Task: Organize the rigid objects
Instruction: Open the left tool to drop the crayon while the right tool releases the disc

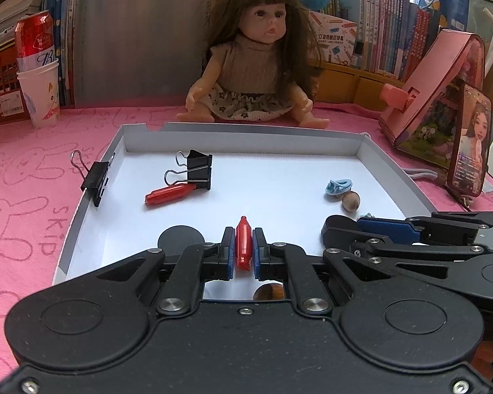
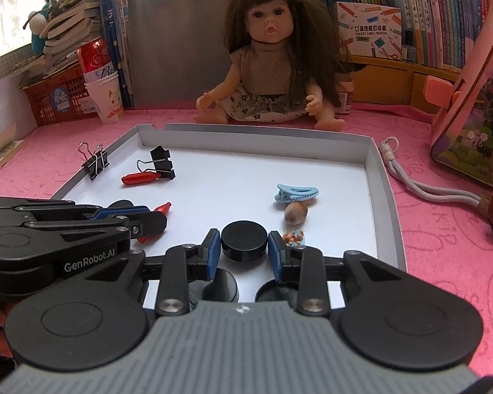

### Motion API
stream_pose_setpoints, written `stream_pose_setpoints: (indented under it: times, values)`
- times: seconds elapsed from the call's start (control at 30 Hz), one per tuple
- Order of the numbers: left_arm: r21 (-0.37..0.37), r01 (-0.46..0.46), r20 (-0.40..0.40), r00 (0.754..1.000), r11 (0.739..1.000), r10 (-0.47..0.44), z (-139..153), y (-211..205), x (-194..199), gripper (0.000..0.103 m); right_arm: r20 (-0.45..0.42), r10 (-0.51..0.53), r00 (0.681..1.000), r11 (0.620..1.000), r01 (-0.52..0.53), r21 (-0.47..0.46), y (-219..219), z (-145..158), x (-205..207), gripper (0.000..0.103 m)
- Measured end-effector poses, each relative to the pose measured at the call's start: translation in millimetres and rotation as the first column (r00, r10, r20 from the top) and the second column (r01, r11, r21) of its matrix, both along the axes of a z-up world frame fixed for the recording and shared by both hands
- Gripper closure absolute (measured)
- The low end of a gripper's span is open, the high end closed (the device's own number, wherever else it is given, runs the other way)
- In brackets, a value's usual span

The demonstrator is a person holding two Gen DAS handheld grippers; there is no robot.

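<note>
Both pickups made, sorting under way over the white tray (image 1: 82,203). Left gripper (image 1: 243,249) pinched tight on a red crayon-like piece (image 1: 243,244), lower centre of the left view, tip pointing up-frame. Right gripper (image 2: 245,249) clamped around a black puck (image 2: 244,241), lower centre of the right view. Waiting upper left in the tray: a second red piece (image 1: 171,194) touching a black binder clip (image 1: 197,169); blue hair clip (image 2: 295,193) and a brown nut (image 2: 295,215) at right. Next, probably: red beside red, puck near the black discs at bottom, gentle release with jaws low over the tray floor.
</note>
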State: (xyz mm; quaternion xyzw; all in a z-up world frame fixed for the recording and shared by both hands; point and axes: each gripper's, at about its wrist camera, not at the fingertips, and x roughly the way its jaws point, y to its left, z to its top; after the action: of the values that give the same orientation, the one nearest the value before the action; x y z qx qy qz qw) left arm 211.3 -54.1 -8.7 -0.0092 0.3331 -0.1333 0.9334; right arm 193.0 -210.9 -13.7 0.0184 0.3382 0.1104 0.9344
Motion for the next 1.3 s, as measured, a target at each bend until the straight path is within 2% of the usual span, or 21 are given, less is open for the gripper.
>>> stream_pose_setpoints:
  times: [1.3]
  values:
    - [0.013,0.003,0.011,1.000,1.000,-0.003,-0.4,-2.4,-3.3,0.093,0.005,0.009,1.000,0.999,-0.008,-0.040,4.5,-1.9,0.3,0.062]
